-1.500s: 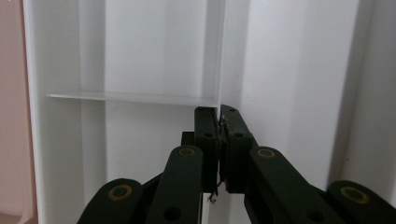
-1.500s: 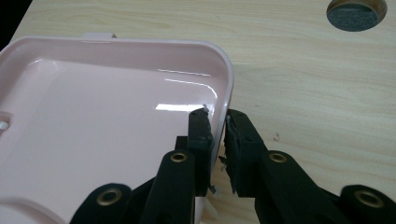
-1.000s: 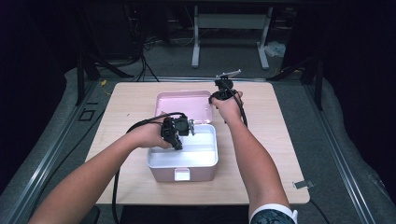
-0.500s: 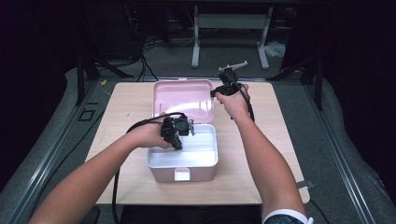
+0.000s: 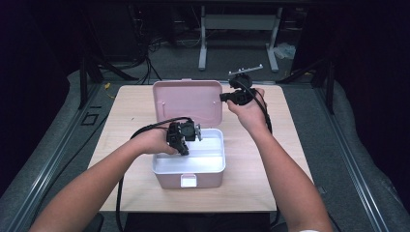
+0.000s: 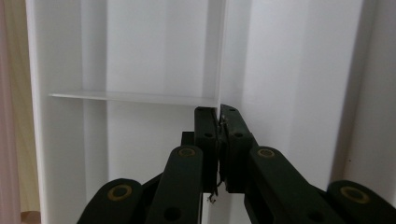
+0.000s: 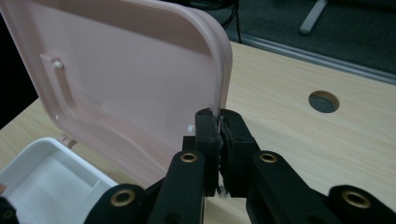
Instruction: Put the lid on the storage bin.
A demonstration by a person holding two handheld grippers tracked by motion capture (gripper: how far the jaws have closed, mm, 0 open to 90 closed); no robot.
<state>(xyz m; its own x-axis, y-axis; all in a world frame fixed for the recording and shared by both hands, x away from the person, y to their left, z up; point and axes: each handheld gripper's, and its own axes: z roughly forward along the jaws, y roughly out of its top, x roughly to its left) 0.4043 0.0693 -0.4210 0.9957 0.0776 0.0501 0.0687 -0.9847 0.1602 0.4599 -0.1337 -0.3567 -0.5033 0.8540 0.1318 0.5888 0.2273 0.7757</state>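
A pink storage box [image 5: 188,171] stands near the middle of the table [image 5: 280,179], and its lid [image 5: 187,100] is already raised almost upright. The right tool [image 7: 218,122] is pinching the side edge of the lid. The left tool [image 6: 218,116] is inside the box and is pinching a thin divider [image 6: 219,56] of the white inner tray [image 5: 212,157]. I judge that opening is done, and lifting out the tray is probably left.
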